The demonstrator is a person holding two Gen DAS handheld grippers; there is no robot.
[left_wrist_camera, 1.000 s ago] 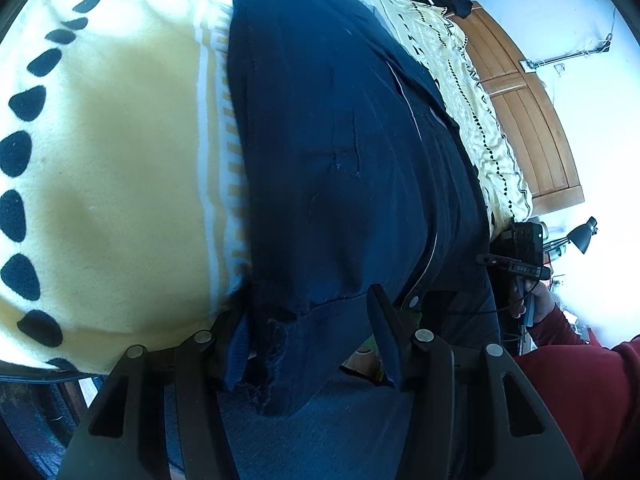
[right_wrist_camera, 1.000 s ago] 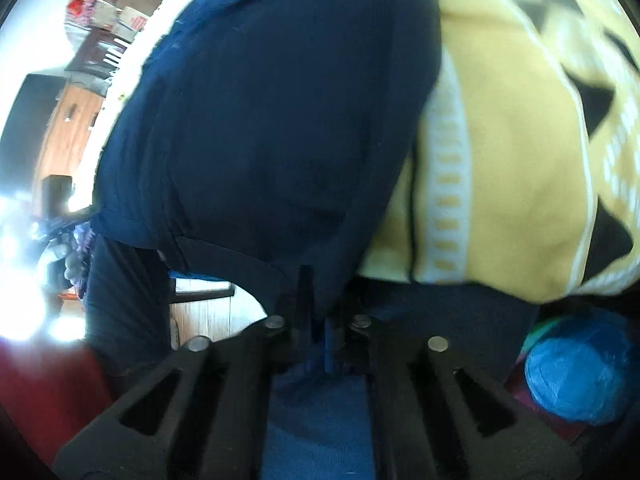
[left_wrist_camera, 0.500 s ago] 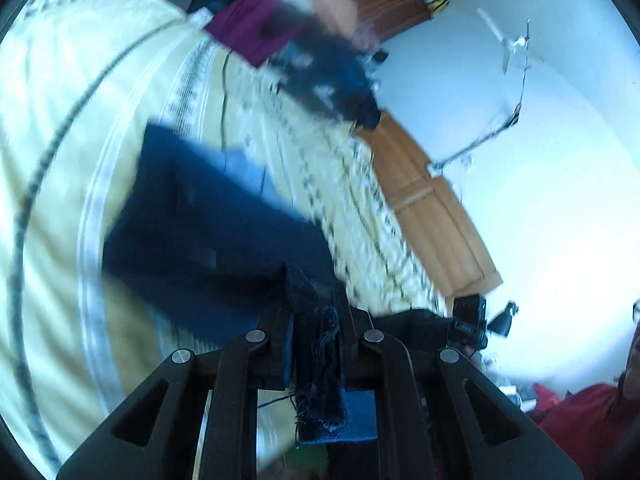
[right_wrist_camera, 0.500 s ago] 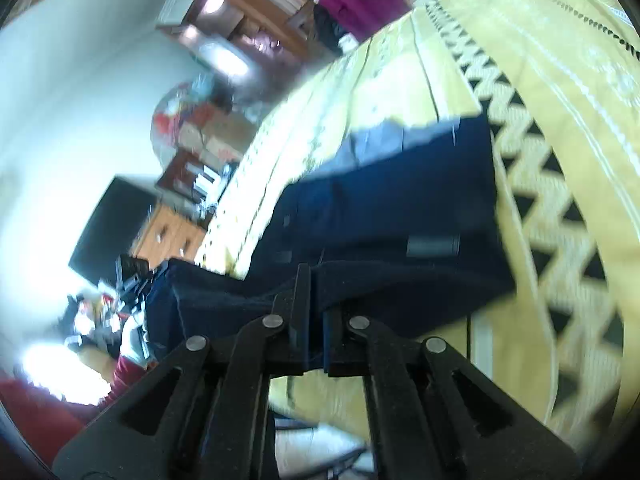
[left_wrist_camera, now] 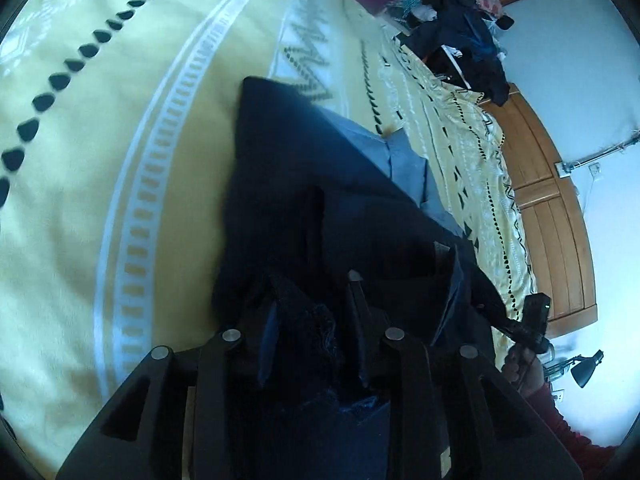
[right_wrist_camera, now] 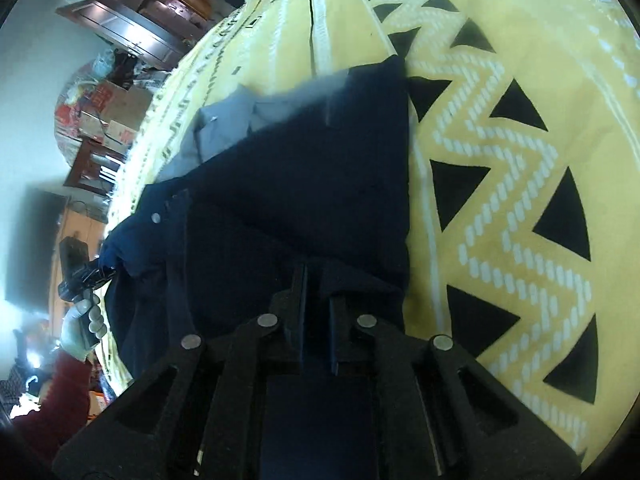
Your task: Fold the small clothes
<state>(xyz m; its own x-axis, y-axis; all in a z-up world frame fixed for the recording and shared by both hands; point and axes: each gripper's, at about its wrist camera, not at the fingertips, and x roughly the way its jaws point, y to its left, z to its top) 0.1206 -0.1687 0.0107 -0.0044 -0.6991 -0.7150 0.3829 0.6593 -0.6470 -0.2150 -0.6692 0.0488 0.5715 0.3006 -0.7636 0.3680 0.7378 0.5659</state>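
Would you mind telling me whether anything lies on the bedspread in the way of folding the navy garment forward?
Nothing visible does. Both hand-held grippers, left and right, are shut on the navy garment, and the yellow bedspread beyond its far edge is bare. The pile of clothes sits far off at the bed's end.

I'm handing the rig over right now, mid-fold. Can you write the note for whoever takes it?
Left gripper: shut on a hem of the dark blue garment.
Right gripper: shut on its other near hem.
Garment: far end resting on the yellow patterned blanket, near end lifted, grey lining showing at the far edge.
Done: both corners gripped, fold begun.
Left: lay the near edge over the far one, release, smooth.
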